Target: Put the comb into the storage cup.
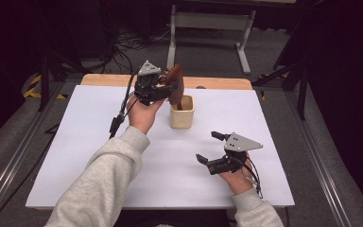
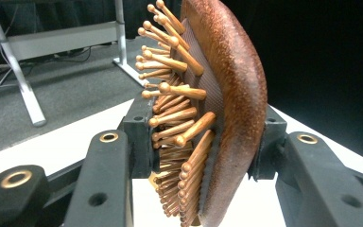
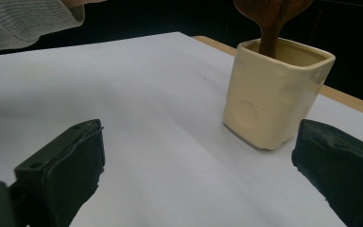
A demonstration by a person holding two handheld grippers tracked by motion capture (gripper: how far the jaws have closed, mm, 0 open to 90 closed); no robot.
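Left gripper (image 2: 189,146) clamps a brown wooden bristle hairbrush (image 2: 217,109), handle down inside the cream square ceramic cup (image 3: 274,94); right gripper (image 3: 194,179), jaws wide and empty, faces that cup.

Both arms wore light grey ribbed sweatshirt sleeves (image 1: 105,177). The left gripper (image 1: 170,87) and right gripper (image 1: 209,147) were black with brass-ringed screw holes, grey three-cornered plates on top and black trailing cables.

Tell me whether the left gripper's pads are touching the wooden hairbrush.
Touching. In the left gripper view, the left gripper clamps the wooden hairbrush: one pad presses its bristle side, the other its rounded back, no gap.
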